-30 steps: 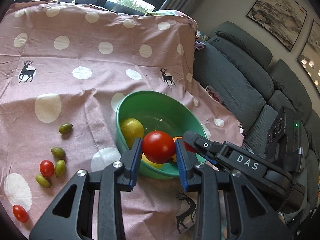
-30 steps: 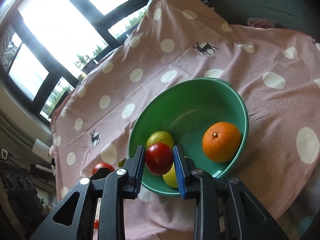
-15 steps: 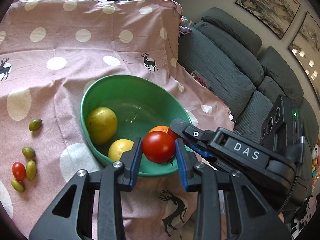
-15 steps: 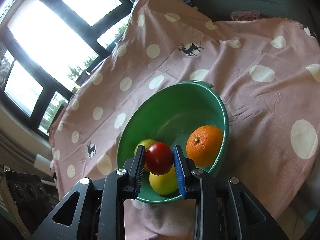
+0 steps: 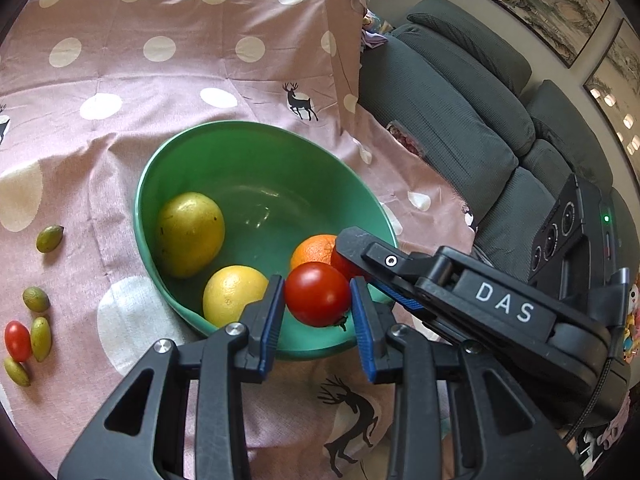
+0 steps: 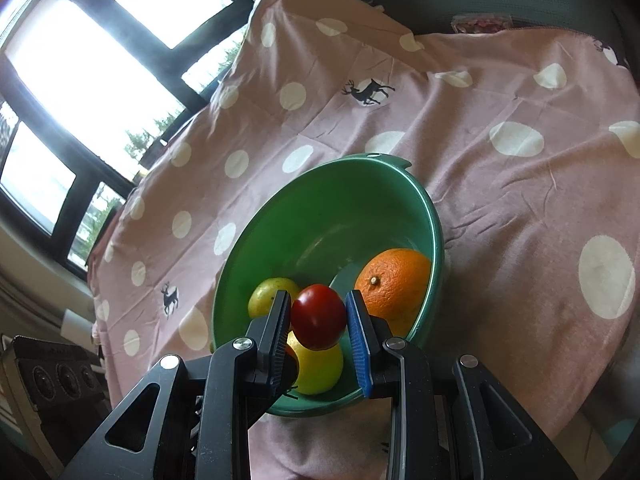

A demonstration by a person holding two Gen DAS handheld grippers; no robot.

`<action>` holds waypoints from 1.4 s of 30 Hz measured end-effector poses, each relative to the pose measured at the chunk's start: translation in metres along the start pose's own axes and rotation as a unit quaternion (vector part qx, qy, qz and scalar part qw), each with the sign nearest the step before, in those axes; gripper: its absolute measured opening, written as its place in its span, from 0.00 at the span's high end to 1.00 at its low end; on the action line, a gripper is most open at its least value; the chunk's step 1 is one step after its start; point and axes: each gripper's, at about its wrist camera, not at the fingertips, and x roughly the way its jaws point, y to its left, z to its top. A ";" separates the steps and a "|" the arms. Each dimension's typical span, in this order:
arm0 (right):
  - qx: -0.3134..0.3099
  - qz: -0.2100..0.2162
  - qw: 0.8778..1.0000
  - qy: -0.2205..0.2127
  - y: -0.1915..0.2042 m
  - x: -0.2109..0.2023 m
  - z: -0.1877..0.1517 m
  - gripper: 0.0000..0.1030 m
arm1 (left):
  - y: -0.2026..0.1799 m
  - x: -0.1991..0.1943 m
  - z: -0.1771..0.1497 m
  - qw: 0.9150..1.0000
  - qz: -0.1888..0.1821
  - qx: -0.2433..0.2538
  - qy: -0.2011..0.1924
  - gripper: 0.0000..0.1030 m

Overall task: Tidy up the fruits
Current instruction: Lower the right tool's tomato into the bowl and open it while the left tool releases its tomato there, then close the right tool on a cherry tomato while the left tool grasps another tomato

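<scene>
The left gripper [image 5: 318, 308] and the right gripper [image 6: 319, 322] each clamp a red tomato between their fingers above the green bowl's [image 5: 256, 152] six-o'clock rim.

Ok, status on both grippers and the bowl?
Left gripper shut on tomato. Right gripper shut on second tomato. Both over green bowl. Nothing blocking.
</scene>
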 end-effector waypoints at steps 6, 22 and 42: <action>0.002 -0.005 1.000 0.005 -0.002 0.004 0.000 0.70 | 0.000 0.006 0.000 1.000 0.000 -0.002 0.004 0.68; -0.004 -0.025 1.000 0.011 -0.001 0.008 -0.001 0.70 | -0.001 0.011 -0.002 1.000 0.013 0.003 0.007 0.68; -0.038 0.044 0.998 0.008 0.031 -0.013 -0.006 0.45 | 0.029 -0.096 -0.020 0.981 0.163 -0.014 -0.101 0.20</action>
